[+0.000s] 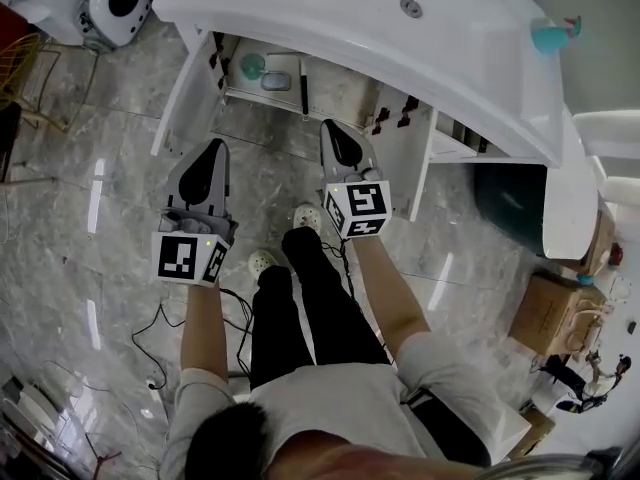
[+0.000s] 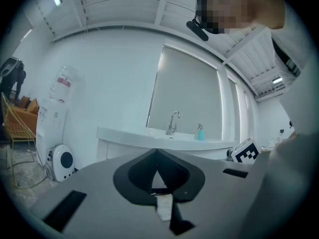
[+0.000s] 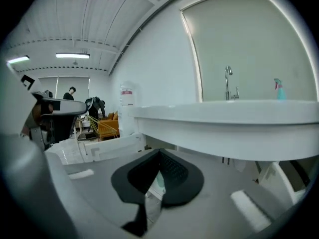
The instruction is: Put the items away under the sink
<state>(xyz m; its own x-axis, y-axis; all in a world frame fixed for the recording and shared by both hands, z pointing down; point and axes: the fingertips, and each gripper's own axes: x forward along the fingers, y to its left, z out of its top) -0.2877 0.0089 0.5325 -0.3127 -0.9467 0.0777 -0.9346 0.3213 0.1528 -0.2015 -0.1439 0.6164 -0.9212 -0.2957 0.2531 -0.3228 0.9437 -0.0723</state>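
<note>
Head view: open white cabinet [image 1: 330, 93] under the white sink counter [image 1: 330, 18] lies ahead of and below both tools. Inside sit a teal round item [image 1: 253, 65], a grey flat item [image 1: 276, 81] and a dark slim item [image 1: 304, 83]; whether that last one stands or lies I cannot tell. The right gripper [image 1: 337, 128] is nearer the opening than the left gripper [image 1: 208, 148]. The grey marble floor [image 1: 100, 198] carries loose black cables [image 1: 160, 328].

Left gripper view: left gripper [image 2: 157, 153] has its jaws pressed together on nothing and points level at the counter edge, a chrome faucet [image 2: 173, 122] and a teal bottle [image 2: 200, 132].

Right gripper view: right gripper [image 3: 158, 156] is likewise closed and empty, just below the counter's rim [image 3: 224, 118]. Judging from this, any next reach goes down and forward.
</note>
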